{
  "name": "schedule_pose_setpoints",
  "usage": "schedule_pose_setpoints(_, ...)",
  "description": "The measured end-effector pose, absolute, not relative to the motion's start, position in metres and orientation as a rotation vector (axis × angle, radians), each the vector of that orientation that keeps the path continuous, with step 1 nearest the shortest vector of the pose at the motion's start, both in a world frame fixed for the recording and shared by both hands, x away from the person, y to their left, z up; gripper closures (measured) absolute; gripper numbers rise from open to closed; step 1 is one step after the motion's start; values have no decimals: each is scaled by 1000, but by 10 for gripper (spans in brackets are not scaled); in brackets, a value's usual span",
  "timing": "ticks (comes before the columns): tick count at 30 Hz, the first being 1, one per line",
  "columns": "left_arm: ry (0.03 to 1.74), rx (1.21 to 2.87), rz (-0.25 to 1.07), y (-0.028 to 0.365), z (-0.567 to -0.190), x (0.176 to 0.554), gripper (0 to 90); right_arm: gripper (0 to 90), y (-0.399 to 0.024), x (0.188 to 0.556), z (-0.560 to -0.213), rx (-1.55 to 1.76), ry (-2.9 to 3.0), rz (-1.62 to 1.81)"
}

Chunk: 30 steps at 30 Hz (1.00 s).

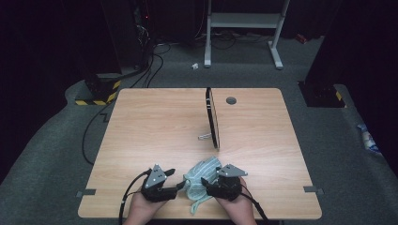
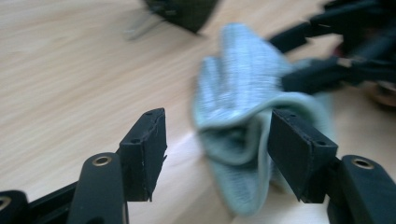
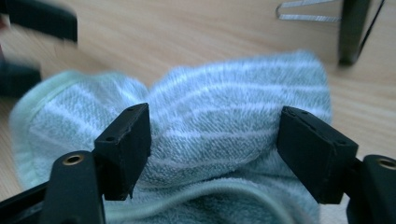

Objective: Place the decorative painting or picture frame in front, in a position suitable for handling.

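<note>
A pale green striped towel (image 1: pixel 202 171) lies bunched near the table's front edge, between my two grippers. My left gripper (image 1: pixel 180 186) comes at it from the left. In the left gripper view its jaws (image 2: pixel 217 149) stand open around a fold of the towel (image 2: pixel 243 93), which lies against the right pad and clear of the left one. My right gripper (image 1: pixel 205 182) meets the towel from the right. In the right gripper view a thick wad of towel (image 3: pixel 219 116) fills the whole gap of that gripper (image 3: pixel 215 149), pressed by both pads.
A thin dark round disc (image 1: pixel 212 117) stands upright, edge-on, on a wire stand at the table's middle. A grey cable hole (image 1: pixel 231 100) sits behind it. Beyond the table are a white frame (image 1: pixel 244 21), floor cables and dark equipment.
</note>
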<state>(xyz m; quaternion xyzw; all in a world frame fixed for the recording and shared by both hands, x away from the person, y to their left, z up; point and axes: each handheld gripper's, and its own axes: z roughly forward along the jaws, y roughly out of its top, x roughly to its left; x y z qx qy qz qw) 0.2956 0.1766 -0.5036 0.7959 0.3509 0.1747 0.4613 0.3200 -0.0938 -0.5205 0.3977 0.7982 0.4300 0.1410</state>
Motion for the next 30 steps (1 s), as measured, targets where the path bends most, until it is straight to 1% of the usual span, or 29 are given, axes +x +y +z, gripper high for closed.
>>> schedule_pose_setpoints(2, 938, 1942, 466, 194, -507, 304, 380, 261, -92, 321, -525, 1156, 2323, 1211)
schedule_pose_setpoints(4, 961, 1937, 477, 200, -509, 307, 379, 263, -92, 322, -526, 1161, 2330, 1205)
schedule_pose_setpoints(6, 1035, 1943, 542, 216, -513, 314, 379, 299, -92, 323, -527, 1185, 2350, 1193)
schedule_pose_setpoints(7, 1062, 1946, 553, 221, -515, 317, 379, 319, -92, 324, -527, 1188, 2357, 1187)
schedule_pose_setpoints(8, 1062, 1946, 553, 221, -515, 317, 379, 319, -92, 324, -527, 1188, 2357, 1187)
schedule_pose_setpoints(9, 1115, 1950, 561, 230, -519, 321, 379, 358, -92, 324, -527, 1193, 2375, 1182)
schedule_pose_setpoints(10, 1115, 1950, 561, 230, -519, 321, 379, 358, -92, 324, -527, 1193, 2375, 1182)
schedule_pose_setpoints(11, 1139, 1961, 577, 233, -521, 324, 379, 414, -92, 323, -526, 1193, 2391, 1176)
schedule_pose_setpoints(13, 1172, 1972, 583, 237, -525, 327, 380, 492, -92, 323, -525, 1186, 2409, 1190)
schedule_pose_setpoints(14, 1172, 1972, 583, 237, -525, 327, 380, 492, -92, 323, -525, 1186, 2409, 1190)
schedule_pose_setpoints(15, 1184, 1985, 576, 237, -528, 328, 380, 562, -92, 323, -525, 1181, 2426, 1206)
schedule_pose_setpoints(16, 1184, 1985, 576, 237, -528, 328, 380, 582, -92, 323, -525, 1182, 2433, 1214)
schedule_pose_setpoints(17, 1188, 1993, 578, 237, -530, 329, 380, 582, -92, 323, -525, 1182, 2433, 1214)
schedule_pose_setpoints(18, 1208, 2006, 566, 237, -531, 331, 379, 633, -92, 323, -525, 1179, 2442, 1223)
schedule_pose_setpoints(20, 1212, 2004, 563, 237, -532, 332, 376, 675, -93, 322, -524, 1168, 2445, 1227)
schedule_pose_setpoints(22, 1217, 2008, 559, 237, -532, 332, 365, 697, -92, 321, -524, 1151, 2442, 1227)
schedule_pose_setpoints(26, 1219, 2012, 558, 236, -532, 333, 350, 711, -92, 319, -523, 1139, 2425, 1242)
schedule_pose_setpoints(28, 1220, 2010, 558, 236, -532, 333, 345, 714, -94, 317, -519, 1133, 2407, 1263)
schedule_pose_setpoints(30, 1221, 2010, 557, 236, -532, 333, 345, 713, -105, 314, -506, 1118, 2344, 1299)
